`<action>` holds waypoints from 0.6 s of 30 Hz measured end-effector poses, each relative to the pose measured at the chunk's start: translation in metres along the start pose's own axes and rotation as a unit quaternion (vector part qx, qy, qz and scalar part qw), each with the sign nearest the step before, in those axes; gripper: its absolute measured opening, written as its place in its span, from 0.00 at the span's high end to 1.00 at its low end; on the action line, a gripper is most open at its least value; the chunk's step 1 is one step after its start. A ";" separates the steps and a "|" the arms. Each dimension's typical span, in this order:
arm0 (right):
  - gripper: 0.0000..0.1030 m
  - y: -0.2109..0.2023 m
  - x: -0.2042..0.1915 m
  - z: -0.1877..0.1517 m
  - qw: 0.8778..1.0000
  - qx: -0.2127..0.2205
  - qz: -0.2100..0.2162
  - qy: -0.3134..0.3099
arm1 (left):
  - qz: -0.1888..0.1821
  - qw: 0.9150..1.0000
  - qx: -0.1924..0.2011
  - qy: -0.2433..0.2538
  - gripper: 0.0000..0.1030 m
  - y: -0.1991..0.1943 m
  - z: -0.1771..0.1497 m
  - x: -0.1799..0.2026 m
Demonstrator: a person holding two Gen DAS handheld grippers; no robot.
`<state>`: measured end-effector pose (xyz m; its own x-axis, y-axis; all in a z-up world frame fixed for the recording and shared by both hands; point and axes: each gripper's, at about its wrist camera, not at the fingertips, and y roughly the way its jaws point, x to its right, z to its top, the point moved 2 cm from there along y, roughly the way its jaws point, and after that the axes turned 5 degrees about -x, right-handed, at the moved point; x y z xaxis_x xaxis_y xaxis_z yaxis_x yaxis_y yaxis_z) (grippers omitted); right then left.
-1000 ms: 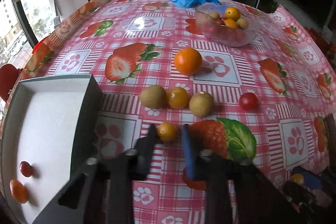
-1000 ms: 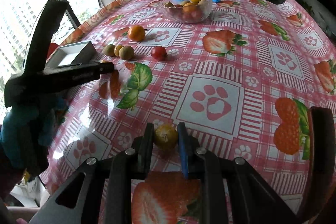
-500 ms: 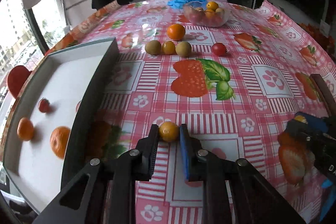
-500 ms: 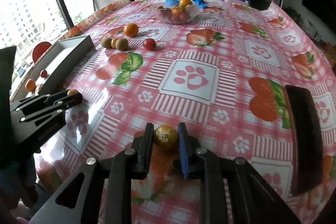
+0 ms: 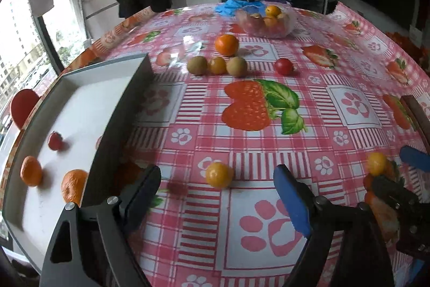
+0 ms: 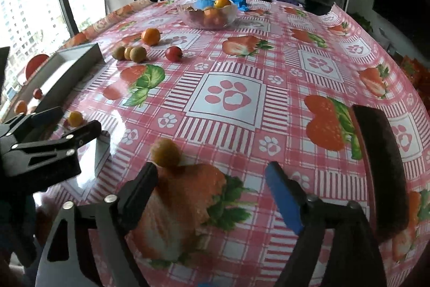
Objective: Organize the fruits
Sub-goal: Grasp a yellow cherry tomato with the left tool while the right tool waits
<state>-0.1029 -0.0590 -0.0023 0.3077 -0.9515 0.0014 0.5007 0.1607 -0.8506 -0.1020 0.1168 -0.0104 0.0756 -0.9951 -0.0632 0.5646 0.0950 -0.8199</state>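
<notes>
A small round yellow-orange fruit [image 5: 219, 174] is seen lying loose on the tabletop [image 5: 268, 152], which is covered by a pink checked oilcloth printed with strawberries and paw marks. It sits just ahead of the left hand-held gripper [image 5: 217, 192], whose black and blue jaws are caught opening, spread wide to either side with neither pad touching the fruit. A second small yellow fruit [image 6: 165, 152] is shown on the cloth by the right hand-held gripper [image 6: 212, 179]; its jaws are likewise opening, and the fruit rests just beyond the tip of the black finger, ungripped.

To the left, a shallow grey tray with a white floor [image 5: 126, 109] is seen holding two orange mandarins [image 5: 72, 186] and a small red tomato [image 5: 55, 141]. Farther back on the cloth, a larger orange mandarin [image 5: 226, 45] is pictured behind a row of two olive-green round fruits [image 5: 197, 65] flanking a small orange one [image 5: 217, 65], with a lone red cherry tomato [image 5: 283, 66] to their right. A clear glass bowl of mixed fruit [image 5: 266, 20] is set near the far edge, beside a crumpled blue glove [image 5: 231, 6].
</notes>
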 end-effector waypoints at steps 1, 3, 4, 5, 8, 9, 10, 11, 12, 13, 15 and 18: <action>0.04 0.003 -0.004 0.001 1.000 -0.005 -0.002 -0.010 | -0.003 1.000 0.002 0.001 0.11 0.000 -0.001 0.001; 0.00 0.004 -0.006 0.001 1.000 -0.010 0.002 -0.014 | -0.011 1.000 -0.013 -0.004 0.00 0.004 -0.001 0.000; 0.00 0.004 -0.005 0.001 1.000 -0.010 0.005 -0.012 | -0.022 0.999 -0.017 -0.015 0.00 0.006 -0.001 -0.003; 0.00 0.005 -0.005 0.001 1.000 -0.010 0.005 -0.013 | -0.032 0.999 -0.022 -0.024 0.00 0.008 -0.002 -0.006; 0.00 0.005 -0.004 0.001 1.000 -0.012 0.004 -0.012 | -0.032 0.999 -0.021 -0.024 0.00 0.007 -0.004 -0.006; 0.00 0.006 -0.004 0.002 1.000 -0.013 0.003 -0.011 | -0.032 0.999 -0.021 -0.025 0.00 0.007 -0.004 -0.006; 0.00 0.007 -0.004 0.003 1.000 -0.014 0.003 -0.011 | -0.032 0.999 -0.021 -0.025 0.00 0.007 -0.004 -0.006; 0.00 0.008 -0.004 0.005 1.000 -0.014 0.002 -0.010 | -0.032 0.999 -0.020 -0.025 0.00 0.007 -0.004 -0.005; 0.00 0.009 -0.004 0.006 1.000 -0.015 0.001 -0.010 | -0.032 0.999 -0.021 -0.025 0.00 0.007 -0.004 -0.006; 0.00 0.010 -0.005 0.007 1.000 -0.015 0.000 -0.009 | -0.032 0.999 -0.021 -0.024 0.00 0.007 -0.004 -0.006; 0.00 0.010 -0.005 0.007 1.000 -0.014 0.000 -0.009 | -0.032 0.999 -0.021 -0.024 0.00 0.007 -0.004 -0.006; 0.00 0.010 -0.006 0.008 1.000 -0.014 0.000 -0.010 | -0.032 0.999 -0.021 -0.024 0.00 0.007 -0.004 -0.006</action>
<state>-0.0930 -0.0498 -0.0067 0.3234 -0.9462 0.0112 0.4777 0.1530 -0.8651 -0.1020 0.1231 -0.0180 0.0801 -0.9966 0.0176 0.5352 0.0281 -0.8443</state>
